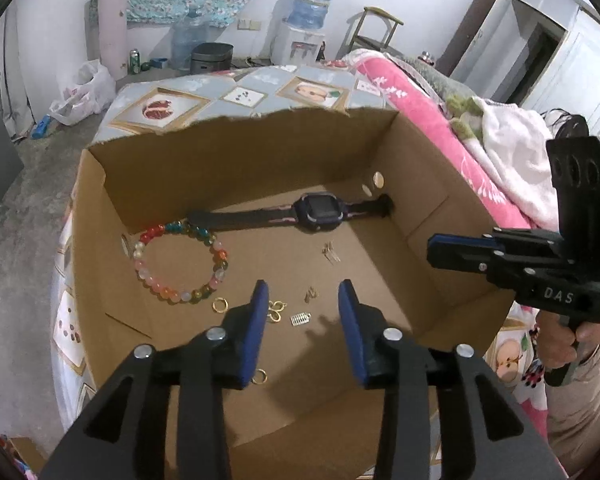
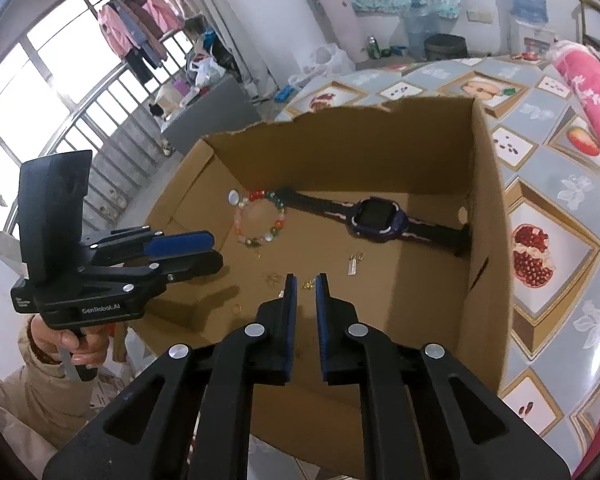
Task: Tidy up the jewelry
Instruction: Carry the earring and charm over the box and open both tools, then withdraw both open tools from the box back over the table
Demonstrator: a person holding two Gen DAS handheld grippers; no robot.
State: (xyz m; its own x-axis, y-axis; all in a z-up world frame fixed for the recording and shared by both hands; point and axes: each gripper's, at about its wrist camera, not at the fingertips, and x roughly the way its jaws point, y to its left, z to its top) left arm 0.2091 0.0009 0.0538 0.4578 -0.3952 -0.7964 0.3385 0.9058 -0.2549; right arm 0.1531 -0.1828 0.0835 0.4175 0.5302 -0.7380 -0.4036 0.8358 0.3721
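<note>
While both claws hang over the box [image 1: 432,216], the jewelry lies loose on its floor.
Left claw [image 1: 303,300] is released and empty; right claw [image 2: 306,286] is barely parted, gripping nothing. Bracelet [image 1: 180,264] sits beside the watch [image 1: 316,212], with small gold rings [image 1: 220,305] nearer the claws.

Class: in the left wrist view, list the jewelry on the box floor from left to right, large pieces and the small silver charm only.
Beaded bracelet → silver charm → watch.
</note>
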